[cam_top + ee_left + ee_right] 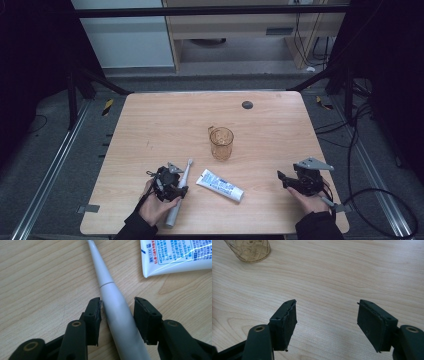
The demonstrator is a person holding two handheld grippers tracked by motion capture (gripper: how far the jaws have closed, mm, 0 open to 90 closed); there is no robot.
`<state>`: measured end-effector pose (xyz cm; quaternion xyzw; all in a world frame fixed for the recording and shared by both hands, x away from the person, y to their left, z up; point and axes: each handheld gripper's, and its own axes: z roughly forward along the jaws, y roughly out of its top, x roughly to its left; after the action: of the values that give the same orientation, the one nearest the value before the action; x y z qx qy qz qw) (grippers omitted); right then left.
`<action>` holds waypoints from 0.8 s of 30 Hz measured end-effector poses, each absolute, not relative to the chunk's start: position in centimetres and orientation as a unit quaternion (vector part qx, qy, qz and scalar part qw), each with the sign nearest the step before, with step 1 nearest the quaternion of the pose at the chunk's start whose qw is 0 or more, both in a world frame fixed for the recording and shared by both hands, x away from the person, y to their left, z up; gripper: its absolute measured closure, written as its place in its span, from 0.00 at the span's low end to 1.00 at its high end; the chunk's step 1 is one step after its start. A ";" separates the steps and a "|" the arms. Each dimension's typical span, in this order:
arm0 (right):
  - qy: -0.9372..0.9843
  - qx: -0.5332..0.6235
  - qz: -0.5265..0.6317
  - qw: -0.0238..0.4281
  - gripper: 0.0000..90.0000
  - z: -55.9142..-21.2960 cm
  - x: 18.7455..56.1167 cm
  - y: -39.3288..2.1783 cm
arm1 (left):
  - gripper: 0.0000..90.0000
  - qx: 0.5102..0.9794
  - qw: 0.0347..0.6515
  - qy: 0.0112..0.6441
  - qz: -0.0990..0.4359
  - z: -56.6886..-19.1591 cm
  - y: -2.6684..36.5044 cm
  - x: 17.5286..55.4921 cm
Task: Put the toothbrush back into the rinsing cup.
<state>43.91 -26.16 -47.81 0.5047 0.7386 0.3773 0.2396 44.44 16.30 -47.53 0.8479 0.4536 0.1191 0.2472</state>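
The left claw (117, 315) is straddling the thick handle of the electric toothbrush (117, 322), jaws apart, one pad just touching it, probably lining up to grip where it is widest. The toothbrush is lying flat on the tabletop (150, 130), the toothpaste tube (220, 185) just right. The right claw (327, 322) is hovering agape, near right, amber cup (221, 143) farther off

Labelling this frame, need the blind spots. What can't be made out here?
- Toothbrush head: cut off by the top edge in the left gripper view; too small in the high view.
- Left gripper grip: jaws flank the handle, one touching, a gap at the other; clamped or not is unclear.
- Toothpaste tube: print too small, cap end cut off.
- Cup: rim cut off in the right gripper view.
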 end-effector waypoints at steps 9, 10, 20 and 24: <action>0.738 0.505 0.378 0.238 0.35 -47.8 43.9 -26.1 | 0.72 0.845 0.242 0.463 0.114 -47.8 16.3 44.6; 0.738 0.505 0.378 0.239 0.35 -47.8 43.9 -26.1 | 0.72 0.845 0.242 0.463 0.114 -47.8 16.3 44.6; 0.738 0.506 0.378 0.238 0.35 -47.8 43.9 -26.1 | 0.73 0.850 0.236 0.458 0.113 -47.7 16.3 44.9; 0.738 0.506 0.378 0.238 0.35 -47.8 43.9 -26.1 | 0.73 0.854 0.227 0.455 0.113 -47.6 16.3 45.1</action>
<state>43.90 -26.11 -47.79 0.5057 0.7382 0.3777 0.2380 45.10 16.32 -47.61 0.8537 0.4549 0.1131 0.2270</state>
